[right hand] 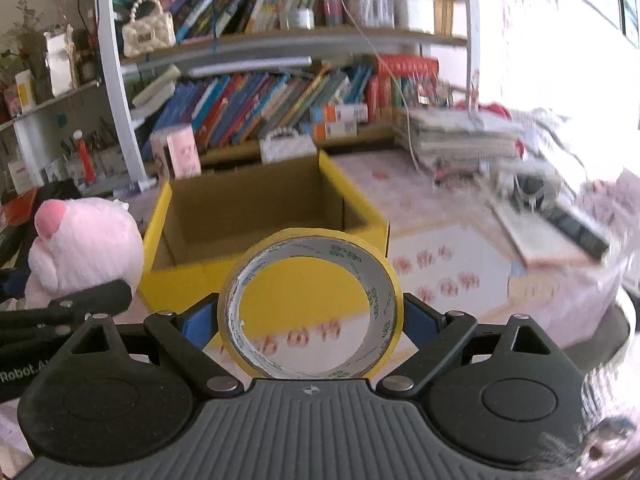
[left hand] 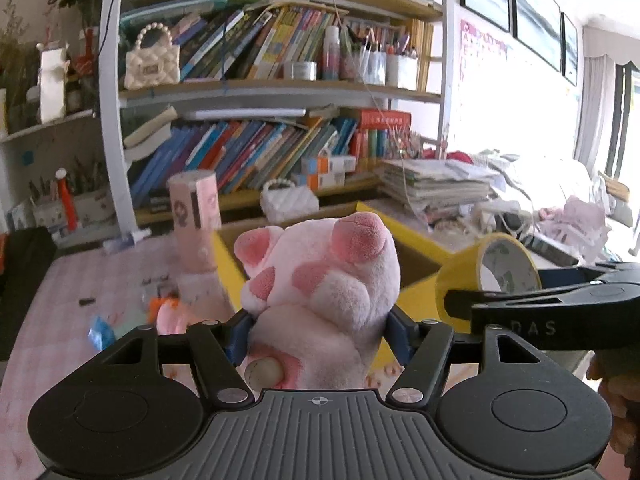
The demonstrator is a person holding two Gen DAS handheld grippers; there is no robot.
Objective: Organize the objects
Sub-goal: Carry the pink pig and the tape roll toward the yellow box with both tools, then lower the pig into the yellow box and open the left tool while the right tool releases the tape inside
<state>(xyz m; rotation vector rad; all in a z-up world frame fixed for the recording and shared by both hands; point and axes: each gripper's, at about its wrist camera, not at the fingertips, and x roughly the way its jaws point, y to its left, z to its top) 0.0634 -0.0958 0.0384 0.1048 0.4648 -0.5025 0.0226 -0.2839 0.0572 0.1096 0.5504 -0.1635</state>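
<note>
My left gripper (left hand: pixel 320 336) is shut on a pink plush pig (left hand: pixel 324 280), which sticks up between its blue pads, in front of the yellow cardboard box (left hand: pixel 416 240). The right gripper (right hand: pixel 310 320) is shut on a roll of yellow tape (right hand: pixel 310 306), held upright by its sides, just before the open, empty box (right hand: pixel 256 284). The tape roll (left hand: pixel 486 276) and the right gripper's black finger also show at the right of the left wrist view. At the left edge of the right wrist view the plush pig (right hand: pixel 84 248) is seen beside the box.
The box stands on a pink patterned tablecloth (right hand: pixel 440 248). A pink carton (left hand: pixel 196 220) and small scattered bits (left hand: pixel 160 300) lie left of the box. A white beaded bag (left hand: pixel 288 200), stacked papers (left hand: pixel 436 184) and a crowded bookshelf (left hand: pixel 260 140) stand behind.
</note>
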